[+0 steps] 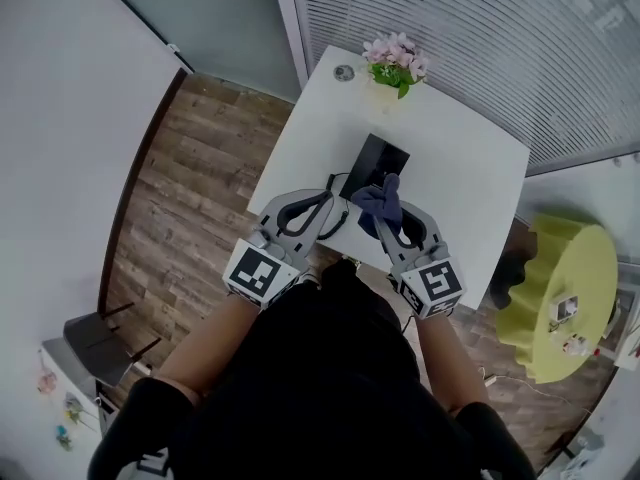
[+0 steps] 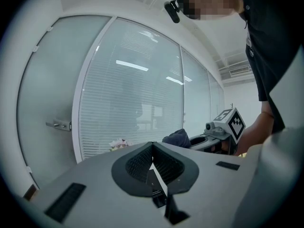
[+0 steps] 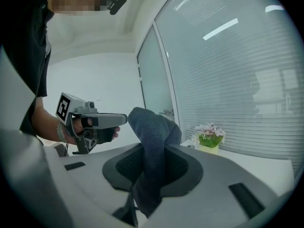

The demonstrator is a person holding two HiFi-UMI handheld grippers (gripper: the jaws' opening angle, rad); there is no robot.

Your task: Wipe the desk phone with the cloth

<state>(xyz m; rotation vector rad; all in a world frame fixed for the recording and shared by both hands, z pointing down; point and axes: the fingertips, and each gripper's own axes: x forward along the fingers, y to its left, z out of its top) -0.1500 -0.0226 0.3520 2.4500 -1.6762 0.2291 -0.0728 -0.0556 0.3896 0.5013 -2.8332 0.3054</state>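
- Frosted glass walls with slatted blinds close off the far side of the room; a white table stands against them on a wood-plank floor.
- I can read no brand or wording anywhere. The only markings are the black-and-white square patterns on the gripper cubes. A small label strip sits inside the left tongs, its print too small to make out.
- On my head view the desk phone is a flat black slab lying near the middle of the table, just beyond both grippers. A dark coiled cord trails off its left side.
- The cloth is dark blue with a nubbly weave, bunched into a lump. It hangs over the phone's near edge in that view, and I can't tell whether it touches the phone.
- My right gripper is clamped on the cloth, which stands up out of the tongs and folds over at the top.
- My left gripper is pinched closed with nothing between the tips. It sits just left of the right one, over the table's near edge.
- A pot of pink flowers stands at the far end of the table.
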